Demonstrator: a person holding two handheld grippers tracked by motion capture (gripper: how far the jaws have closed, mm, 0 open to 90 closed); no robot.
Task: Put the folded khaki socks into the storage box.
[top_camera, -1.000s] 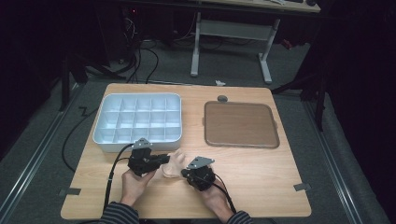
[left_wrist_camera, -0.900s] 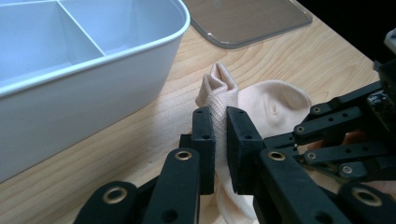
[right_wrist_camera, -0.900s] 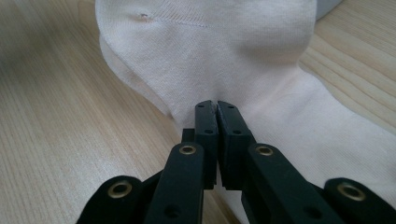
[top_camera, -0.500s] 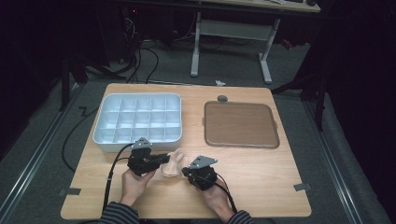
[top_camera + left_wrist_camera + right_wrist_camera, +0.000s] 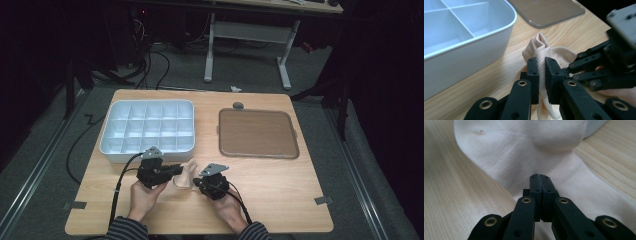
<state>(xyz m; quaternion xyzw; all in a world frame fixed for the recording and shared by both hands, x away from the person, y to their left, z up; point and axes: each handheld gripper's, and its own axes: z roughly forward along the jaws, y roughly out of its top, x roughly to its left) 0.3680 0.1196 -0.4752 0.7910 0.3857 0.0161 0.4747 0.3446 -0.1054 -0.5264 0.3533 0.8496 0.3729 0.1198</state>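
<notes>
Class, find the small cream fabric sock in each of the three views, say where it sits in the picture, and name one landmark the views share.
High view: the cream fabric sock lies low and centre on the wooden table, between the two grippers.
Left gripper view: centre, bunched and pinched between the jaws.
Right gripper view: across the top and right, above the closed jaws.
Shared landmark: the white compartment tray, its corner at upper right in the right gripper view.

Your left claw (image 5: 176, 169) & right claw (image 5: 196, 181): black linkage arms w/ brass-ringed pivots, block-shaped pads, a grey three-cornered plate atop each. Black cables trail back over the bench edge. You wear dark striped sleeves (image 5: 121, 230).
</notes>
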